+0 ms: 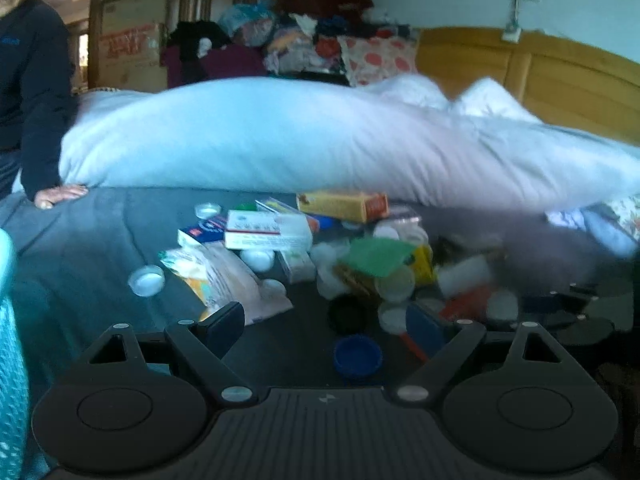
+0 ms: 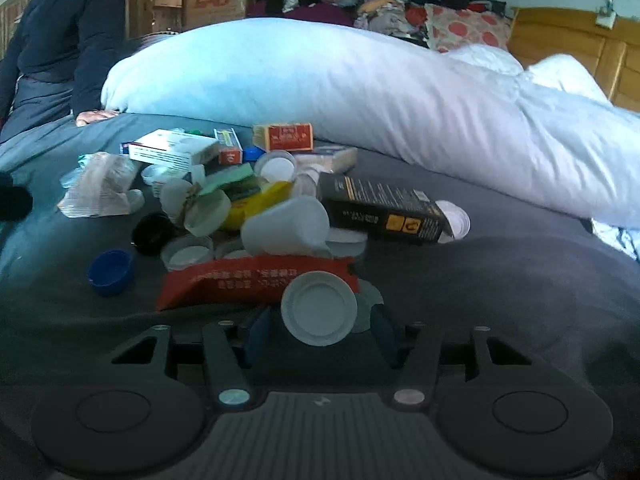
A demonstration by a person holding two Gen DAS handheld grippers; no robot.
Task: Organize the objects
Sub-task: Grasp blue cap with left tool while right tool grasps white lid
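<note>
Our right gripper (image 2: 320, 334) holds its jaws apart around a white lid (image 2: 319, 308) at the pile's near edge on the bed (image 2: 520, 280); we should close squarely. Left gripper (image 1: 326, 330) hovers, jaws apart, empty.

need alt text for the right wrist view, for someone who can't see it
The right hand-held gripper sits open around a white round lid at the near edge of a heap of lids, cups and small boxes on a dark bedsheet. A red packet lies just behind the lid, a black box further right, and a white duvet beyond.
</note>
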